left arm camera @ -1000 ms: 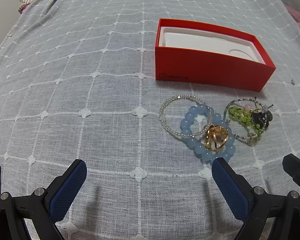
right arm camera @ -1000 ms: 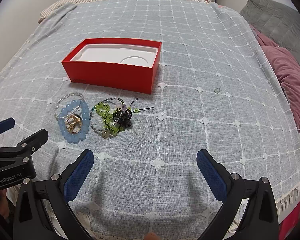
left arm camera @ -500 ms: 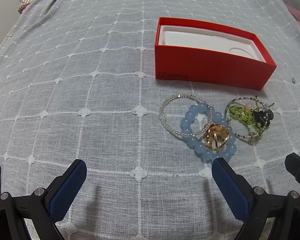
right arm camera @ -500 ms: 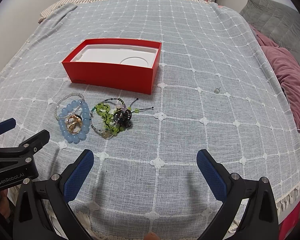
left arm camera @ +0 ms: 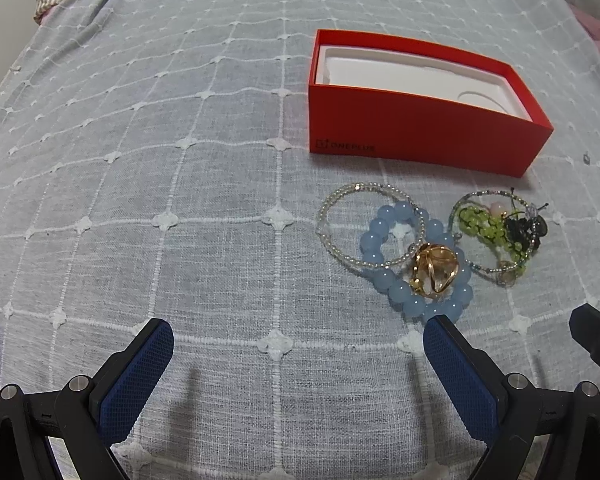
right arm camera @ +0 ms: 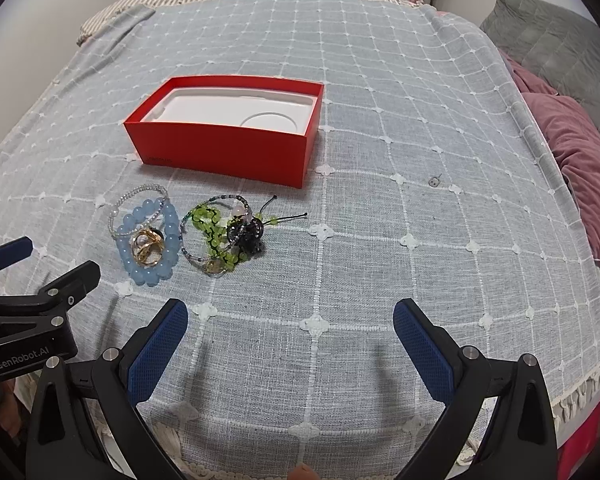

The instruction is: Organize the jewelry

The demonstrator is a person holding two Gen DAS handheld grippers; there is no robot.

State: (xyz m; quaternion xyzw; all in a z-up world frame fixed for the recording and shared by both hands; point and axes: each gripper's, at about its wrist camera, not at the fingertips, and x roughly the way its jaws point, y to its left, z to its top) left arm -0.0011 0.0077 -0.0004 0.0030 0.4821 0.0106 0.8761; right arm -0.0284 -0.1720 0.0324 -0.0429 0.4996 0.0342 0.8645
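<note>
An open red box with a white insert sits on the grey bedspread; it also shows in the right wrist view. In front of it lies a jewelry pile: a blue bead bracelet, a clear bead bangle, a gold ring, a green bead bracelet and a dark ornament. My left gripper is open and empty, just short of the pile. My right gripper is open and empty, right of the pile.
The bedspread covers the whole bed. Pink and grey pillows lie at the right edge. A small metal piece lies right of the box. The bed's fringed front edge is close below my right gripper.
The left wrist view has crept slightly, so the box and jewelry sit a little lower and nearer. The right gripper has barely moved. Both grippers stay open.
</note>
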